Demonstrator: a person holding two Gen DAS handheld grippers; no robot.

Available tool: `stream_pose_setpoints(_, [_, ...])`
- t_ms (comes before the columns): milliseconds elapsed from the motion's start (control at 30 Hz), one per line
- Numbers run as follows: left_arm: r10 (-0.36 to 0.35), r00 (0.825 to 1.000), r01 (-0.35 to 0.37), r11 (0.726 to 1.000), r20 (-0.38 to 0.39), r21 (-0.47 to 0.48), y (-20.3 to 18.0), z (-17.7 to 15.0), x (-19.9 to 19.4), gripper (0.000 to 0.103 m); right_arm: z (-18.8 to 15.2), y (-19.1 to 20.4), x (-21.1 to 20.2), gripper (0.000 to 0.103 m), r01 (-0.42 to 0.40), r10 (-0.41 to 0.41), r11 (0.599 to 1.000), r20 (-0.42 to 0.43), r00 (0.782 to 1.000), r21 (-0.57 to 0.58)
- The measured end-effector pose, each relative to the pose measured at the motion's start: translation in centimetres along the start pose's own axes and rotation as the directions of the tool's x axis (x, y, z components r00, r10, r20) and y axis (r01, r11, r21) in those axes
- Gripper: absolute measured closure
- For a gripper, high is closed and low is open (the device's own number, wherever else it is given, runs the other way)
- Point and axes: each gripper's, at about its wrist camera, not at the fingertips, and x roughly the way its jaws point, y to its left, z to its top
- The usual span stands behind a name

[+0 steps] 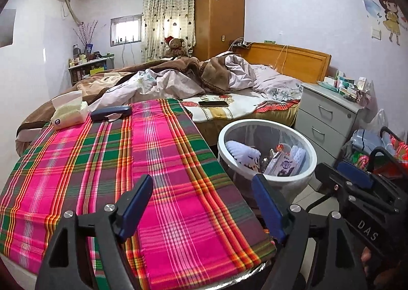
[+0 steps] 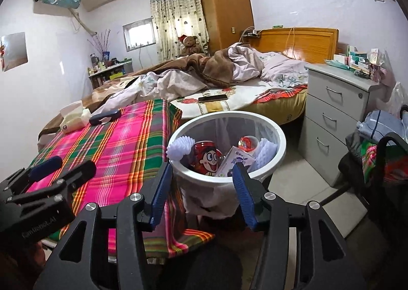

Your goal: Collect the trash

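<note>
Red can (image 2: 206, 156) only in right-wrist view

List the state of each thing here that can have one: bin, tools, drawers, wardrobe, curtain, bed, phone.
Bin: upright, lined, holding trash.
Left tool: open, empty.
Right tool: open, empty.
Drawers: all shut.
Wardrobe: doors shut.
Curtain: drawn.
Bed: unmade, covers rumpled.
Phone: lying flat, screen dark.
</note>
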Motion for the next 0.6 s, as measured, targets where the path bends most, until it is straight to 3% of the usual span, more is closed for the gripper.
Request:
stream_pose_setpoints(233, [0.047, 0.999, -0.047, 0.999, -0.009, -0.001, 0.14, -0.84, -0.41, 0.022, -0.68, 0.32, -0.31, 0.052, -0.001, 0.001, 1.000, -0.001, 1.000, -0.005])
stream_pose_setpoints(600, [0.052, 0.999, -0.052, 0.999, -0.003, -0.007, 0.20, -1.07, -0.99, 0.022, -0.72, 0.38, -0.99, 0.052, -0.003, 0.003, 1.000, 0.010, 1.000, 0.004])
